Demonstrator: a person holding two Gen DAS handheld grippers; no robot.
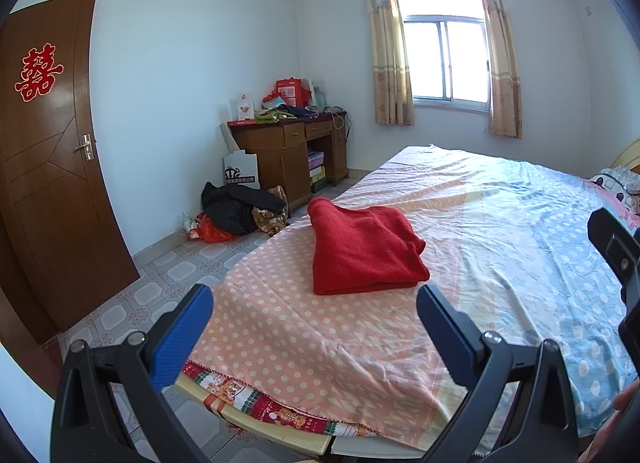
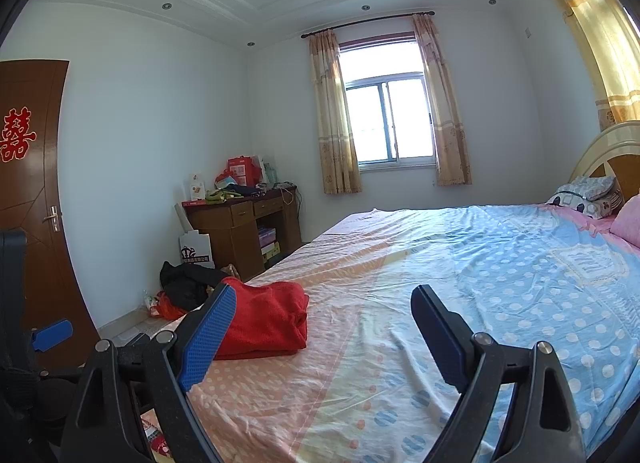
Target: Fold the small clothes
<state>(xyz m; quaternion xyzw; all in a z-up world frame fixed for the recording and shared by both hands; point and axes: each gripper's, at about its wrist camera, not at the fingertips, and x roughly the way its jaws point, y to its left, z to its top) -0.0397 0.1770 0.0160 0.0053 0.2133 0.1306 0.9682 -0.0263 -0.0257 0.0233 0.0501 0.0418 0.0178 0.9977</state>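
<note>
Left tool (image 1: 314, 317): lower centre of the left wrist view, held above the near end of the bed; its two blue-padded fingers (image 1: 182, 337) stand wide apart with nothing between them.
Right tool (image 2: 322, 337): lower centre of the right wrist view, above the bed; fingers (image 2: 208, 337) spread wide apart, gripping nothing. Its left finger overlaps the garment in the picture; contact cannot be told.
Red garment (image 1: 362, 249): folded into a thick, roughly square bundle, lying on the pink dotted part of the sheet, centre of the left wrist view and left of centre in the right wrist view (image 2: 266, 317). It lies just beyond the left tool's fingertips, apart from them.
Bed (image 1: 500, 223): fills the right and lower part of both views; the sheet is pink with pale dots on the left, blue with pale dots on the right.
Pillows (image 2: 588, 195): at the headboard, right edge of the right wrist view.
Worktop (image 1: 288, 129): wooden desk against the far wall, left of the window (image 1: 444, 59), piled with boxes and cloth.
Dark clothes (image 1: 236, 207): heaped on the tiled floor in front of the desk.
Door (image 1: 48, 151): brown, left edge, bearing a red paper character.
</note>
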